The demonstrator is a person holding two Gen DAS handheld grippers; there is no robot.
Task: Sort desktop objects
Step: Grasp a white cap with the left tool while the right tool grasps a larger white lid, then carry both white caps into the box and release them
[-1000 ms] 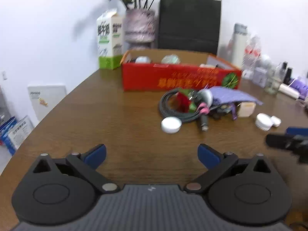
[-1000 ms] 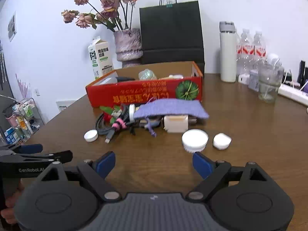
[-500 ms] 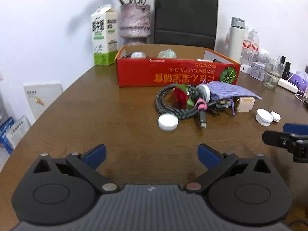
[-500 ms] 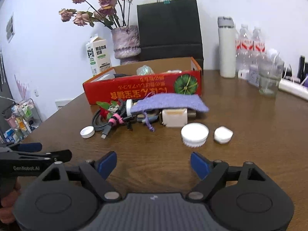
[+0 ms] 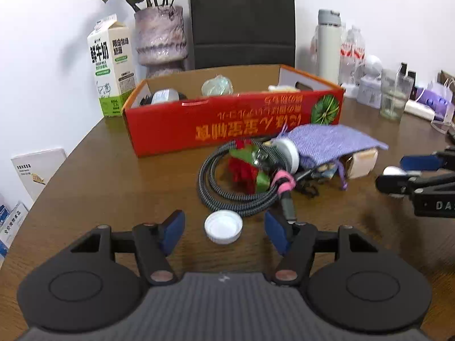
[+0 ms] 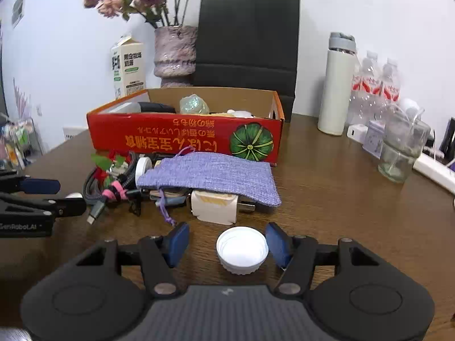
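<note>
A small white bottle cap (image 5: 223,230) lies on the brown table between the blue pads of my left gripper (image 5: 224,233). Its jaws are closing, and a gap shows on both sides of the cap. A wider ribbed white lid (image 6: 241,251) sits between the pads of my right gripper (image 6: 227,244). These jaws are closing too; the right pad is almost at the lid and the left pad stands clear. Just beyond lie a purple pouch (image 6: 207,174), a white charger plug (image 6: 213,206), a coiled braided cable (image 5: 227,196) and a red fabric rose (image 5: 244,170).
A red cardboard box (image 5: 227,125) holding a few items stands behind the pile. Behind it are a milk carton (image 5: 112,65), a flower vase (image 5: 160,37) and a black paper bag (image 5: 243,20). A white flask (image 6: 337,85), water bottles, a glass (image 6: 399,153) and a power strip line the right.
Both grippers have come forward over the table and their jaws have narrowed. The small cap now sits between the left pads and the ribbed lid between the right pads.
</note>
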